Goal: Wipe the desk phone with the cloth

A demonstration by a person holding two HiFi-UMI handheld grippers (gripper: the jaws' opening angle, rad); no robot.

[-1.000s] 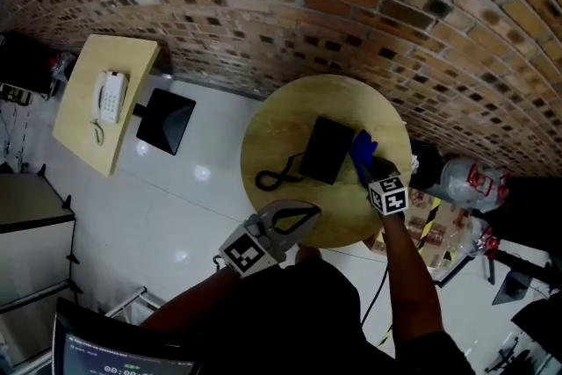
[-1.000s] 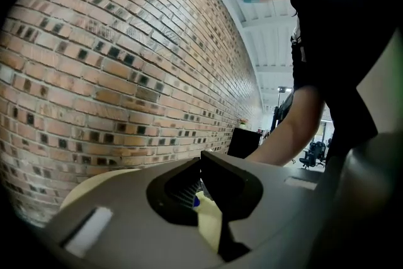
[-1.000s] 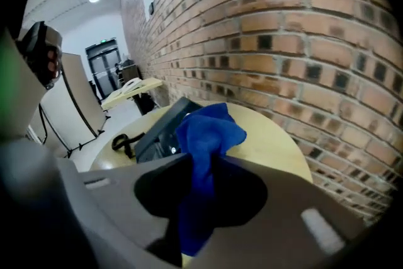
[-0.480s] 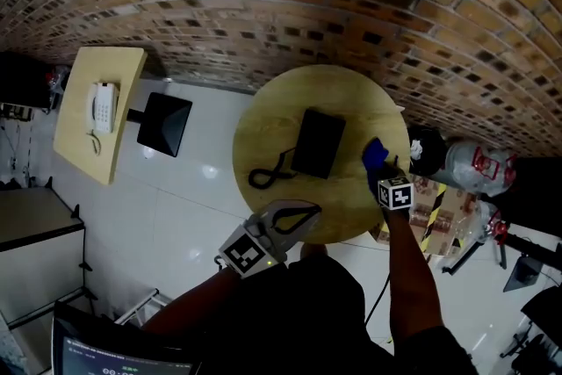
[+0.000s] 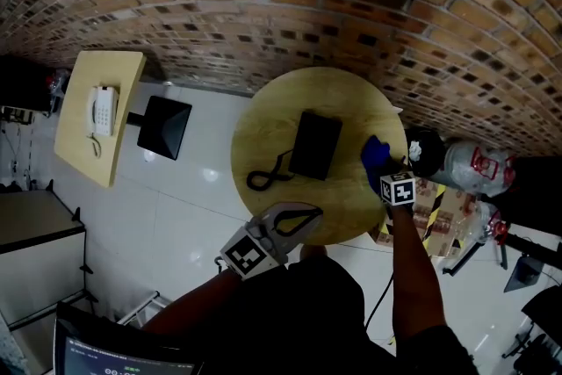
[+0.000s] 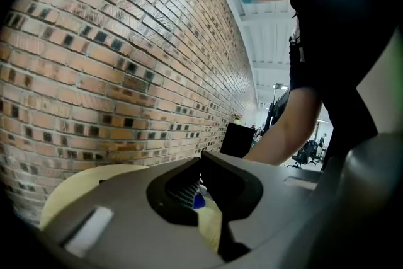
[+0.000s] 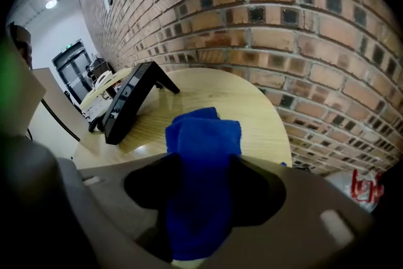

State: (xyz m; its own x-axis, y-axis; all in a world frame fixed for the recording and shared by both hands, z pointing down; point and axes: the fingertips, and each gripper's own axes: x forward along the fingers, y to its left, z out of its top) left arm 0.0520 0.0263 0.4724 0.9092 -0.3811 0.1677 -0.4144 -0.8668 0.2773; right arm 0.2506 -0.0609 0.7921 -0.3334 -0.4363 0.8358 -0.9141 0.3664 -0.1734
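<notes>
The black desk phone [image 5: 316, 145] stands in the middle of the round wooden table [image 5: 255, 127], its coiled cord [image 5: 268, 176] trailing to the left. The blue cloth [image 5: 376, 154] lies on the tabletop to the phone's right, clear of it. My right gripper [image 5: 385, 166] is at the cloth; its jaws are opening, and the cloth [image 7: 203, 135] still lies unsqueezed between them. The phone [image 7: 129, 101] shows to the left beyond it. My left gripper [image 5: 307, 213] hovers at the table's near edge, shut and empty, with its jaws [image 6: 200, 183] nearly touching.
A brick wall runs behind the table. A second table [image 5: 70, 132] with a white phone [image 5: 103, 110] stands far left, a black square object [image 5: 165, 125] beside it. Bags and boxes [image 5: 465, 171] crowd the floor right of the round table.
My right gripper carried the cloth from the phone's right side out toward the table's right edge and has settled there. The left gripper stayed put.
</notes>
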